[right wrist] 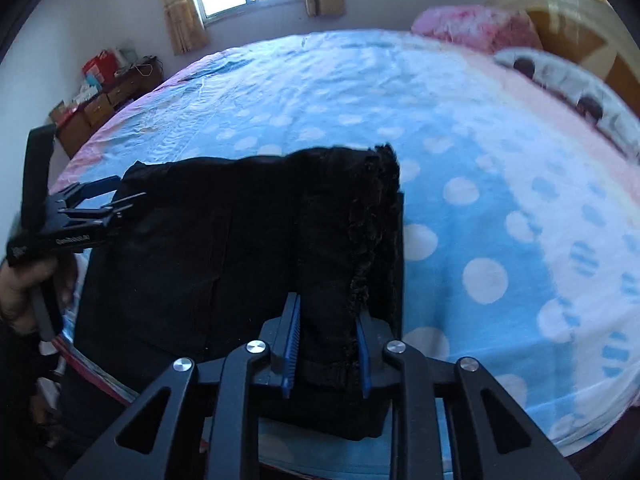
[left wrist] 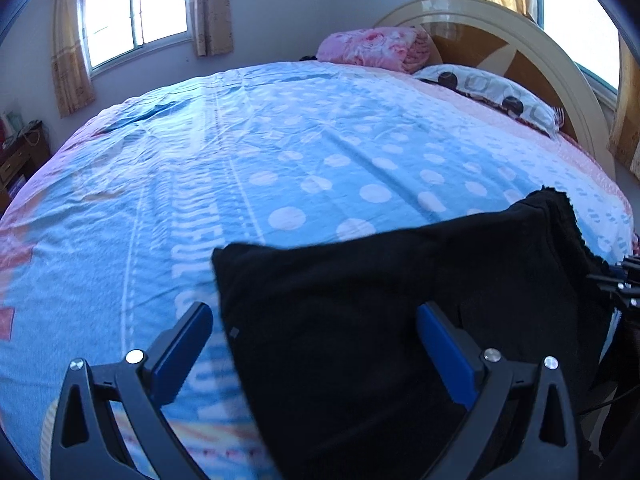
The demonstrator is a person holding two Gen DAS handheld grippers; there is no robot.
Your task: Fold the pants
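On a blue polka-dot bedspread (left wrist: 280, 152), black pants (left wrist: 380, 320), headboard (left wrist: 520, 52), curtained window (left wrist: 132, 12)

Left gripper (left wrist: 314, 322): jaws wide apart, blue pads facing inward, nothing clamped. Right gripper (right wrist: 326, 312): jaws nearly together, pinching pants (right wrist: 224, 248) fold. Left hand (right wrist: 24, 292) wrapped round gripper handle, at far left of right wrist view.
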